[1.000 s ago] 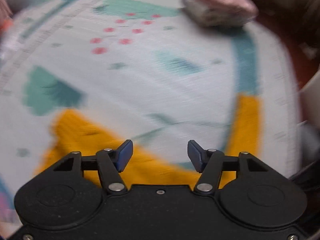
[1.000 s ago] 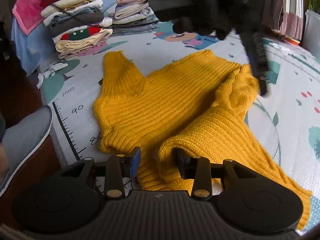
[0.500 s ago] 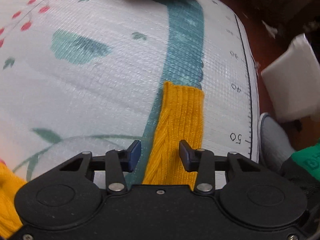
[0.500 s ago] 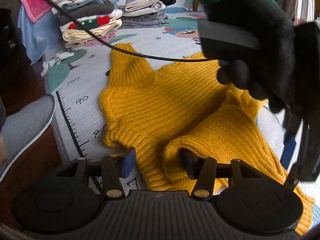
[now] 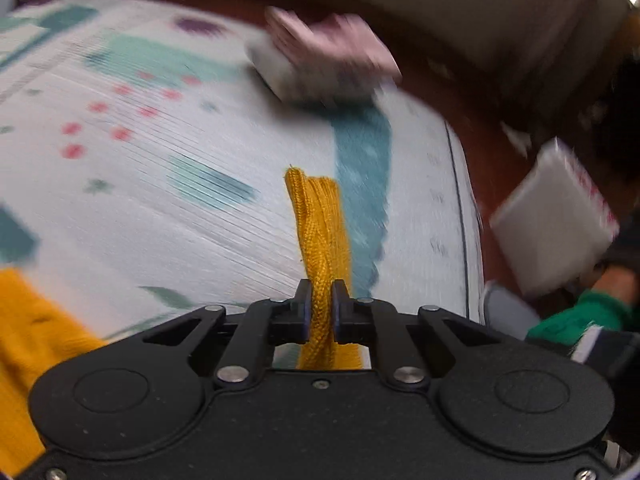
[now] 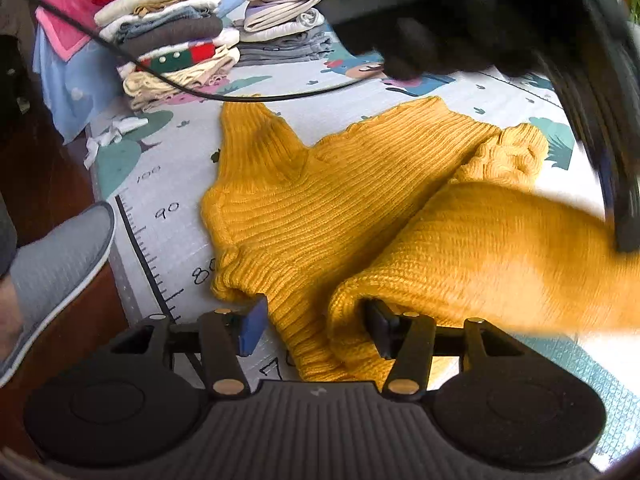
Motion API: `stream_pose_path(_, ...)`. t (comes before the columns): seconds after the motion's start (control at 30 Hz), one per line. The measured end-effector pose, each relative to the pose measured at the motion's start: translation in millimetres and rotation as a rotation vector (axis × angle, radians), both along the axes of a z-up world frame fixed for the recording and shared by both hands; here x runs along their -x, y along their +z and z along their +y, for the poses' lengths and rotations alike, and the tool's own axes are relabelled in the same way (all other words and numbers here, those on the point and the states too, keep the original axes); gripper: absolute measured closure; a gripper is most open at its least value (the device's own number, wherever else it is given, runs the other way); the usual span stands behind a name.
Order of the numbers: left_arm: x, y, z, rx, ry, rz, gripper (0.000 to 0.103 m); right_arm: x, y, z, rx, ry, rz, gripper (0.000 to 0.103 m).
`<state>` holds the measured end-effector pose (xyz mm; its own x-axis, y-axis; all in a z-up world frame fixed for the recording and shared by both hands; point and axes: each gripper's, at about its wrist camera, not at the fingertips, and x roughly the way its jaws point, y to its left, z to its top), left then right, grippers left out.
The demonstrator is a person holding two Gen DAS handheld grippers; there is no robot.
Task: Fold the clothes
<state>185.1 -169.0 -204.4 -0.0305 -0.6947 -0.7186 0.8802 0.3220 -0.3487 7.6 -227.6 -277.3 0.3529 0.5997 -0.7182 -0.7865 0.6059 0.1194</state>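
My left gripper (image 5: 319,304) is clamped on the cuff end of a yellow sleeve (image 5: 318,236); knit fills the narrow gap between the jaws. The sleeve's long axis runs from the gripper straight up the frame, its end pointing toward frame center. It is pinched edge-on, lying over the play mat (image 5: 160,168) beside a teal stripe. View is motion-blurred. More yellow knit shows at lower left. A folded pink-and-white bundle (image 5: 324,68) sits at the mat's far edge, upper center.

My right gripper (image 6: 316,326) stands wide apart, holding nothing. The blue pad of one finger (image 6: 252,326) rests near the hem; the other finger sits against a folded sleeve cuff. The yellow sweater (image 6: 340,184) lies flat on the mat, body axis running from lower center toward upper right. One sleeve points toward upper center; the other crosses from lower center to the right edge, blurred there. Stacks of folded clothes (image 6: 172,36) fill the upper left. A grey slipper (image 6: 56,264) is at left, on the wooden floor. A black cable (image 6: 240,98) crosses above the sweater.
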Motion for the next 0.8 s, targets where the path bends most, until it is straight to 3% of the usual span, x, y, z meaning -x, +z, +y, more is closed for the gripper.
stream_pose_path(0.13,-24,7,49,0.08,0.167,0.03,0.095,-2,4,-10,-0.044,-0.041,0.009,0.048)
stream_pose_path(0.33,-49,4,104,0.139,0.349,0.083,0.095,-11,8,-29,-0.117,-0.137,0.035,0.048)
stream_pose_path(0.5,-56,-10,121,0.126,0.408,0.085,0.095,-20,1,-40,-0.176,-0.178,0.138,0.047)
stream_pose_path(0.67,-56,-26,125,0.113,0.449,0.085,0.095,-13,1,-34,-0.122,-0.134,0.107,0.047)
stream_pose_path(0.8,-53,-51,121,0.01,0.461,0.084,0.095,-8,0,-28,-0.079,-0.099,0.082,0.047)
